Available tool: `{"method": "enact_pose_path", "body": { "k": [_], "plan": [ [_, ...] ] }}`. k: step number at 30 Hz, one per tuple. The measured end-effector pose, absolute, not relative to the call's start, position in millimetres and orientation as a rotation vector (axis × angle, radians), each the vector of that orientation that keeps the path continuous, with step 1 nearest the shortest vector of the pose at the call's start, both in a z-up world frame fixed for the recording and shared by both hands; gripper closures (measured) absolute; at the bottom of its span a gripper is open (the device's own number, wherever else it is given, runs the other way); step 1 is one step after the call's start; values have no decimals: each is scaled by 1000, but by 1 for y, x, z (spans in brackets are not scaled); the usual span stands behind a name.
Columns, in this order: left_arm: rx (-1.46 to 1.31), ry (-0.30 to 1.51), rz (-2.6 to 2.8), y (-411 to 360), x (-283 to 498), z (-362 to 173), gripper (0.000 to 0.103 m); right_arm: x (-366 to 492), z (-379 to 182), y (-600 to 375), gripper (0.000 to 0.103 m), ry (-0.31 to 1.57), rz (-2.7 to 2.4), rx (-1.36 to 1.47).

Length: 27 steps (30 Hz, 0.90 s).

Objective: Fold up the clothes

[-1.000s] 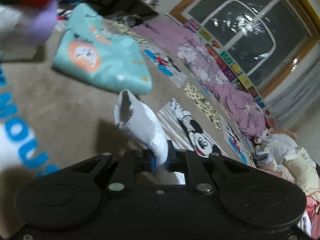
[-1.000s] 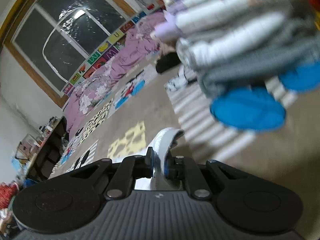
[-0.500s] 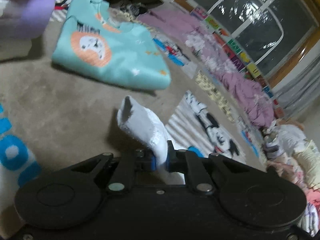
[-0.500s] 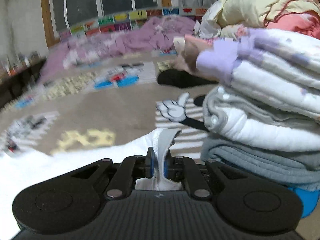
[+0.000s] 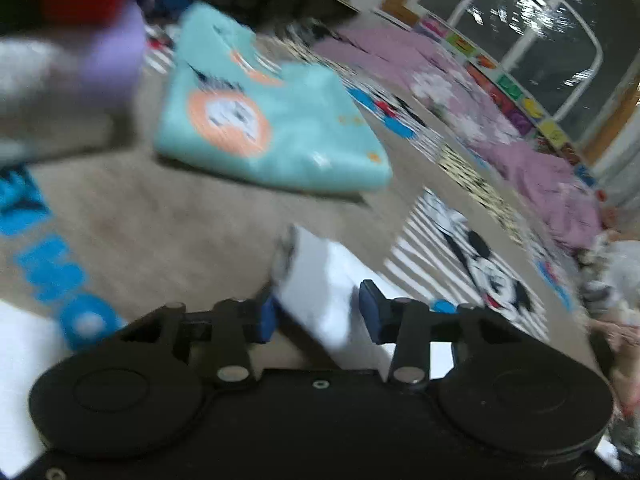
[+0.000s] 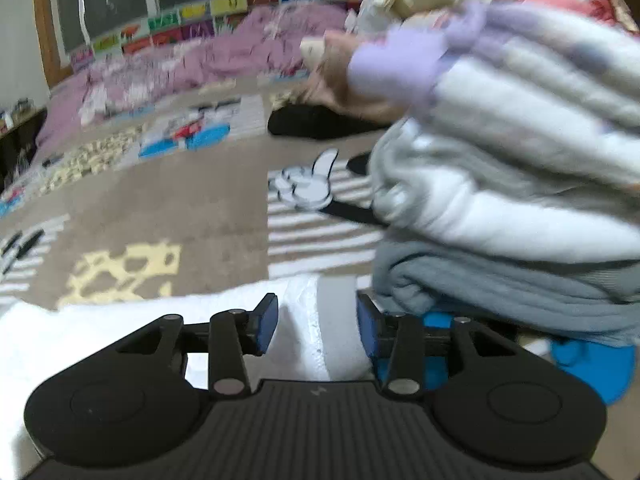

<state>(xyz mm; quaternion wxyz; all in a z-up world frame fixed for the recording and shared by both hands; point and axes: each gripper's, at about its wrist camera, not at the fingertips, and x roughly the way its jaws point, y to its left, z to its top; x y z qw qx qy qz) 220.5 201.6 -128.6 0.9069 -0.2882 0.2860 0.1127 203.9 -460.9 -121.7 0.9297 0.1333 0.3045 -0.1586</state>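
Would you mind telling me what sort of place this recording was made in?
Most likely a bedroom or child's room in a home: a cartoon-print rug covers the floor, purple bedding lies under a large window, and folded clothes are stacked on the floor.

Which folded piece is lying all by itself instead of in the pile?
The turquoise sweatshirt with the orange circle, flat and alone on the beige carpet. The white, lilac and grey pieces are stacked in the pile.

Garment [image 6: 312, 320] lies on the rug [image 6: 208, 216]. Right of garment: folded stack [image 6: 500, 216]. Beyond garment: folded sweatshirt [image 5: 272, 120], bedding [image 6: 200, 60] farther back.
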Motion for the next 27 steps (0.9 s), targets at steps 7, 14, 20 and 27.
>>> {"method": "enact_pose_path", "body": {
  "k": [7,14,20,27],
  "plan": [
    [-511,452,220,183,187,-91,59,142,-102,-421,56,513,-99,382],
    [-307,496,-166,83,165,-87,63,121,-93,-349,69,491,244,343],
    [-133,658,-386,5,167,-126,70,142,-128,-328,70,689,189,252],
    [-57,746,-356,-10,160,-146,71,109,-156,-350,71,688,136,340]
  ]
}}
